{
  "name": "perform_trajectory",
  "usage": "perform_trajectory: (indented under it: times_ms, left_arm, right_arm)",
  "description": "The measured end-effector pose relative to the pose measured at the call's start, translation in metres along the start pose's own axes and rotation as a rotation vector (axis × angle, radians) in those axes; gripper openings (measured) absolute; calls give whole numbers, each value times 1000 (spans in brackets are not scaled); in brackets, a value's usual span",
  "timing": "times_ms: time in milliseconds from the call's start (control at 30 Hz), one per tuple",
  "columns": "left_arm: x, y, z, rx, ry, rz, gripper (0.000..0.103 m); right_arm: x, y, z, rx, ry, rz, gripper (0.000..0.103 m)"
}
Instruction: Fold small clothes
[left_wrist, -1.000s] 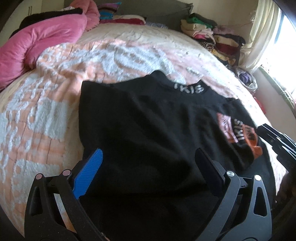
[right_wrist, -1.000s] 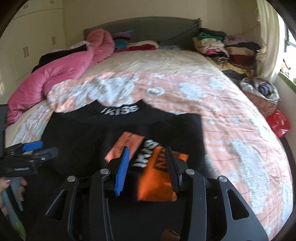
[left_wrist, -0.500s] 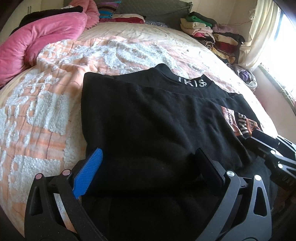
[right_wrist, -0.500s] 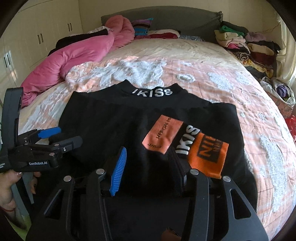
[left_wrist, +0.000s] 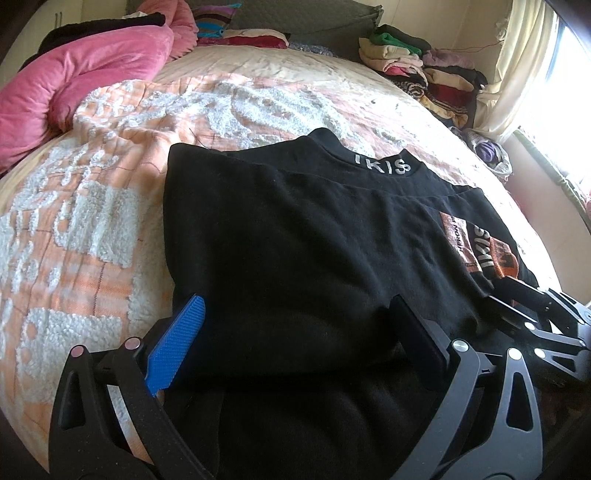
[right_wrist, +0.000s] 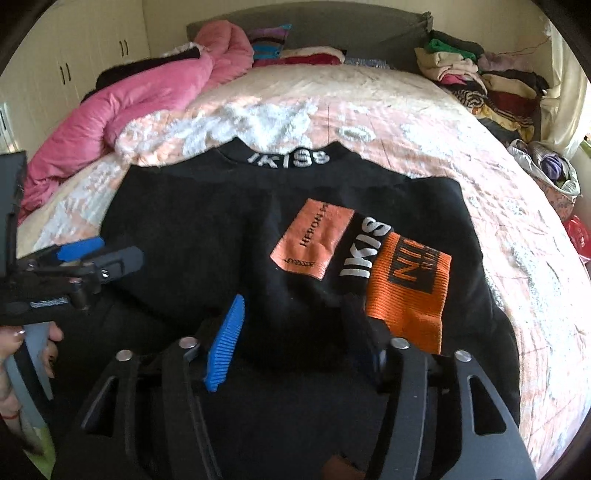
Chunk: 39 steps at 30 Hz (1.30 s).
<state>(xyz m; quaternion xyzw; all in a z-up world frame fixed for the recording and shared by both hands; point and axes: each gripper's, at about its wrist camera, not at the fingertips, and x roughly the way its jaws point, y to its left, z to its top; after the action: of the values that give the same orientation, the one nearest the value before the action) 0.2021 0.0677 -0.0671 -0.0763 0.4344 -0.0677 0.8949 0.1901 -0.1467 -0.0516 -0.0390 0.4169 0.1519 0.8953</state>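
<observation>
Black sweater (left_wrist: 303, 258) lay partly folded on the bed (left_wrist: 74, 229), collar lettering at the far edge, orange patches (right_wrist: 358, 266) on its right side. Left tool (left_wrist: 295, 325) sat over the sweater's near left part, fingers spread wide, gripping nothing. Right tool (right_wrist: 295, 325) sat over the near fold beside the patches, fingers spread, cloth between them but not pinched. Pink duvet (right_wrist: 129, 110) far left; clothes pile (left_wrist: 417, 74) far right.

Pink duvet (right_wrist: 122, 110) bunched at bed's left, clothes pile (right_wrist: 480, 81) far right corner, wardrobe (right_wrist: 74, 62) behind.
</observation>
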Motion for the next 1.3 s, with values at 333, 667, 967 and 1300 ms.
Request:
perform_trajectory:
  times_ms: [333,667,967,1300]
  left_arm:
    - [-8,-2,1,-6,-9,-7,94]
    - [-26,-1,1,-24,-44,-8,94]
    - [-42,-1,0,-19,-76,11,94]
    - [-54,-4,-3,-7,-91,21,94]
  right_arm:
    - [-17,-4,-1,46,-66,-41,86]
    - [-25,-5,-3,62,-87,-51,98]
    - [-34,-5,-4,77,-109,-63,99]
    - [-50,-13,-4,113,-157,-69,99]
